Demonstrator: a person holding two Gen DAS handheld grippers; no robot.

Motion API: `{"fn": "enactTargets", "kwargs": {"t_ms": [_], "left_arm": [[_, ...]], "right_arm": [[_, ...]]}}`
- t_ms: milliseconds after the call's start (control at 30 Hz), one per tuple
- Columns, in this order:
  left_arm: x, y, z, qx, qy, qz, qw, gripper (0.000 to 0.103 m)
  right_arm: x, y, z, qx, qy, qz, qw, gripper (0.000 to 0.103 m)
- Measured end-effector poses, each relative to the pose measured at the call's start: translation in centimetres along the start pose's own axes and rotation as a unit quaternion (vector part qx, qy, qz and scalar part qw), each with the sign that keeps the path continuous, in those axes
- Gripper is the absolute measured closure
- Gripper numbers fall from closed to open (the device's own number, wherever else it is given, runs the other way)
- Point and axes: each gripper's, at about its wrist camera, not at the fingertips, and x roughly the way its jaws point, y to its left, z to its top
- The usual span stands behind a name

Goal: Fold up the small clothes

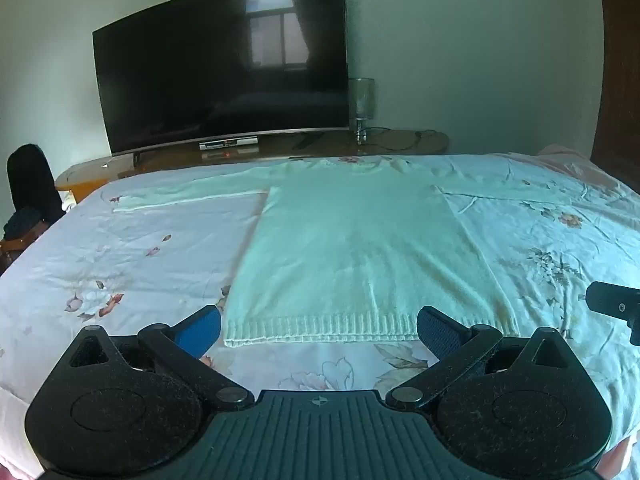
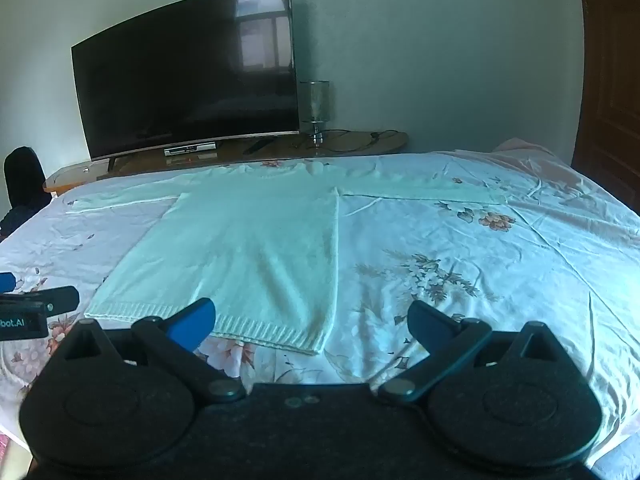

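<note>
A pale mint knitted sweater (image 1: 360, 248) lies flat on the bed, ribbed hem toward me, both sleeves spread out sideways. It also shows in the right wrist view (image 2: 248, 248). My left gripper (image 1: 318, 330) is open and empty, hovering just in front of the hem, its blue pads level with the hem's two corners. My right gripper (image 2: 312, 324) is open and empty, in front of the hem's right corner. The right gripper's edge shows at the right of the left wrist view (image 1: 616, 304).
The bed has a white floral sheet (image 1: 120, 264). Behind it stands a wooden TV bench (image 1: 280, 150) with a large dark TV (image 1: 224, 68) and a glass lamp (image 1: 362, 108). A dark chair (image 1: 30, 184) stands at the left, a wooden door (image 2: 608, 80) at the right.
</note>
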Motion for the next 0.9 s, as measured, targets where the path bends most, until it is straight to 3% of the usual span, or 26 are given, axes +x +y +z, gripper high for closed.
{"fn": "enactTargets", "kwargs": {"t_ms": [900], "left_arm": [[0.16, 0.00, -0.07, 0.002, -0.018, -0.002, 0.9998, 0.000]], "right_arm": [[-0.03, 0.63, 0.17, -0.002, -0.011, -0.002, 1.000, 0.000]]}}
